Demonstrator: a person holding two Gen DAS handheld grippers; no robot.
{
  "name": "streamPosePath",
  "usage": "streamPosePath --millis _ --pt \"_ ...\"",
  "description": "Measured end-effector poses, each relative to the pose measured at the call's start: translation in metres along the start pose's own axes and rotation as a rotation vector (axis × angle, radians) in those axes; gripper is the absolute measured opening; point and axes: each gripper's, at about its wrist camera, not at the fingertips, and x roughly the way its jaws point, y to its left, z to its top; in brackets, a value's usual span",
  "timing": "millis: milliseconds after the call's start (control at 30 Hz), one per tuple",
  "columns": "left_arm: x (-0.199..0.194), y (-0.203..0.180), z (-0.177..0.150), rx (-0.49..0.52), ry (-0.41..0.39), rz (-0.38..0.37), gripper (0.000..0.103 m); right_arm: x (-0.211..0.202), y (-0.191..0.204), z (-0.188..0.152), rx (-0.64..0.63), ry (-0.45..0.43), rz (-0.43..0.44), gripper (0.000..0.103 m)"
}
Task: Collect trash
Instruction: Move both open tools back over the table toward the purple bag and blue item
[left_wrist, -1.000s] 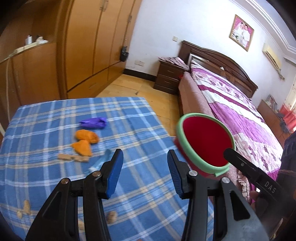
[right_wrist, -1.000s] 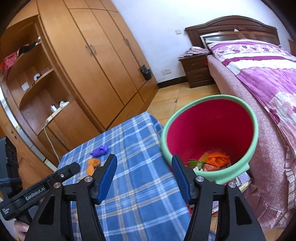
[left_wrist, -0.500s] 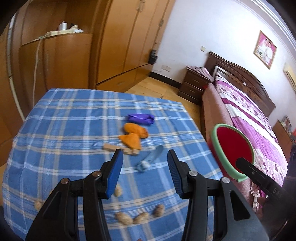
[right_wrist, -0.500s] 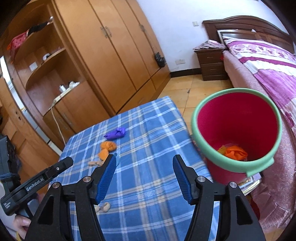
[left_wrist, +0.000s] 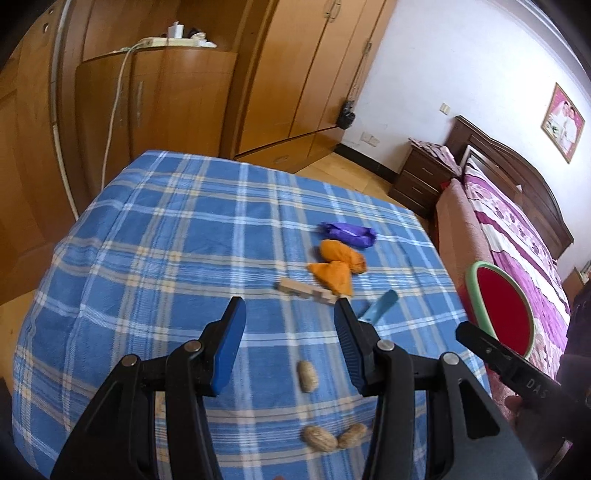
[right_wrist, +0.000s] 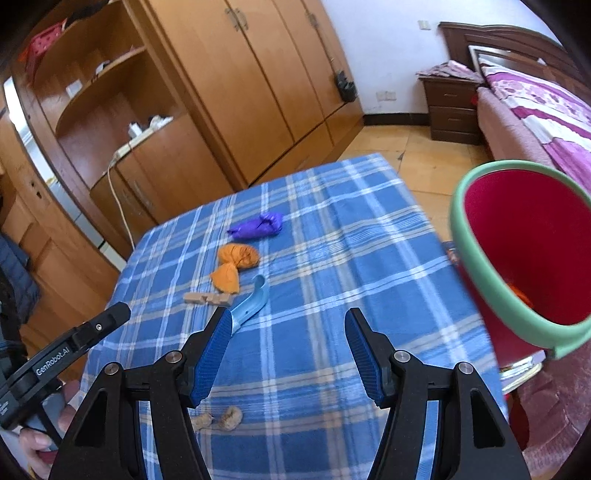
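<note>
Loosely scattered purple wrapper (left_wrist: 349, 235), orange scraps (left_wrist: 338, 263), probably peanuts (left_wrist: 308, 376) on checked cloth (left_wrist: 177, 236), left gripper (left_wrist: 288, 314) and right gripper (right_wrist: 288, 323) angled down, both agape, empty.

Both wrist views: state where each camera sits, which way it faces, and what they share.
Left wrist: on the left gripper, angled down over the checked table; its open fingers, the other gripper's tip and a hand's edge show.
Right wrist: on the right gripper, angled down at the table; its open fingers, the left gripper and a hand show.
Shared: purple wrapper, orange peels, wooden blocks, blue scoop, peanuts, bin.
</note>
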Motion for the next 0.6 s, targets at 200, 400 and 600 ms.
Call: streamPosePath --millis 200,400,600 --pt "0.008 0.013 -0.001 -0.024 0.014 0.021 0.050 0.032 0.013 0.000 -0.013 0.073 0.026 0.065" --pt "0.017 0.023 -0.003 -0.041 0.031 0.029 0.050 0.058 0.028 -0.003 -0.027 0.130 0.035 0.065" --pt "0.022 0.031 -0.005 -0.052 0.041 0.035 0.050 0.082 0.042 -0.002 -0.042 0.166 0.025 0.065"
